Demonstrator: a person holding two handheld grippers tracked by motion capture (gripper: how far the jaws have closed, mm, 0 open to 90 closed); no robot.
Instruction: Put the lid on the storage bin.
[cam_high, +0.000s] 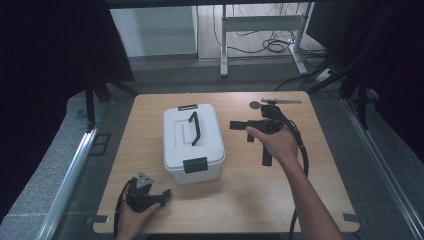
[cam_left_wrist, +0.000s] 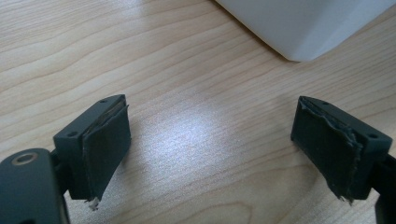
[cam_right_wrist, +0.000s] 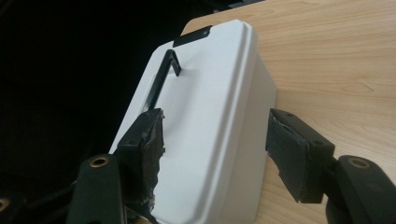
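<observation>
The white lidded storage box (cam_high: 193, 143) sits mid-table, its long axis running away from the person, black handle (cam_high: 195, 128) lying along the lid. It lies just to the left of the right gripper (cam_high: 241, 125), whose wide-open, empty jaws point at its side. The left gripper (cam_high: 165, 193), also spread wide and empty, rests near the box's front left corner, jaws pointing past it.

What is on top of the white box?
A black handle sits on the box lid, with black latches at both ends. The lid is shut, so the inside is hidden.
</observation>
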